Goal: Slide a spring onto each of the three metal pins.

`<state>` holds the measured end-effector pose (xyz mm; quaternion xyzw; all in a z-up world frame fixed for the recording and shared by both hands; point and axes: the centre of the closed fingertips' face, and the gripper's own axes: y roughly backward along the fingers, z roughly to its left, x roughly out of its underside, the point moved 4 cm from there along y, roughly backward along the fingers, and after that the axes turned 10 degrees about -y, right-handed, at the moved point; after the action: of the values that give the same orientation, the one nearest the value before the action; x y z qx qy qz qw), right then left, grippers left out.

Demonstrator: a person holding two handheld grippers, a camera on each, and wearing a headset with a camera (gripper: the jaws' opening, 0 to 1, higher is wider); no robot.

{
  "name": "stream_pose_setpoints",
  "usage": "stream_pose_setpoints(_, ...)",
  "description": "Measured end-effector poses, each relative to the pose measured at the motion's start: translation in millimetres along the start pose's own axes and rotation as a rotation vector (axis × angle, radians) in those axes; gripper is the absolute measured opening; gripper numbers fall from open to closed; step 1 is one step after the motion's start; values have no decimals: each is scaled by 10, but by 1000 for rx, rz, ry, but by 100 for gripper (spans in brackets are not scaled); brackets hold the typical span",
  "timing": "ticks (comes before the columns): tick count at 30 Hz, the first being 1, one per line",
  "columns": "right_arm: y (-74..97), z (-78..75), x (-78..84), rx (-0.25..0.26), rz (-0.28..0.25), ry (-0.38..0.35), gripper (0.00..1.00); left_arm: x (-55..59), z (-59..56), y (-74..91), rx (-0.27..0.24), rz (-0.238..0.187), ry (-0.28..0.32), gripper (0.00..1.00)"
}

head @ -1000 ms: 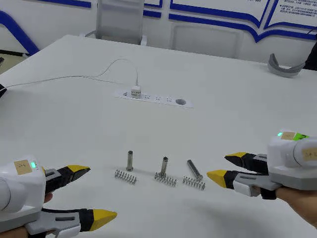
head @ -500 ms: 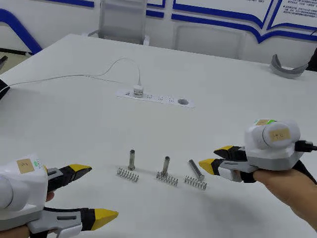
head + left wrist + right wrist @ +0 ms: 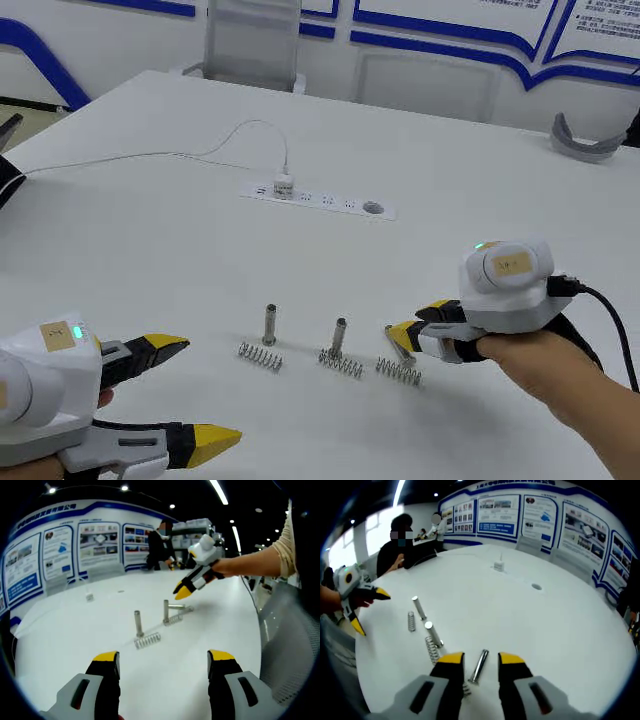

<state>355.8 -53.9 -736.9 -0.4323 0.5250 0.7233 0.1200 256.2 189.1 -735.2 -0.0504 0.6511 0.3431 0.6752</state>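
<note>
white table (image 3: 150, 250): upright pins (image 3: 269, 323) centre frame, springs (image 3: 340, 365) beside.
right gripper (image 3: 481, 658): jaws parted around lying pin (image 3: 478, 668).
left gripper (image 3: 208, 390): released, lower left.
tip: clamp mid-shaft, squarely.

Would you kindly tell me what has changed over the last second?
The right hand-held gripper moved left, in to the lying pin, which now sits between its open jaws, not yet gripped. The left hand-held gripper, the two upright pins and the three springs stayed put.
</note>
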Motion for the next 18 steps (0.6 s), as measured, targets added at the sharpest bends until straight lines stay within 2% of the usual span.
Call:
stream_pose_setpoints(10,-153,-23,17,29,45,-15,23,35,-6,12,0,3,11,72)
stream_pose_setpoints(18,-250,-29,87,32,81,-39,19,82,-10,15,0,10,24,71)
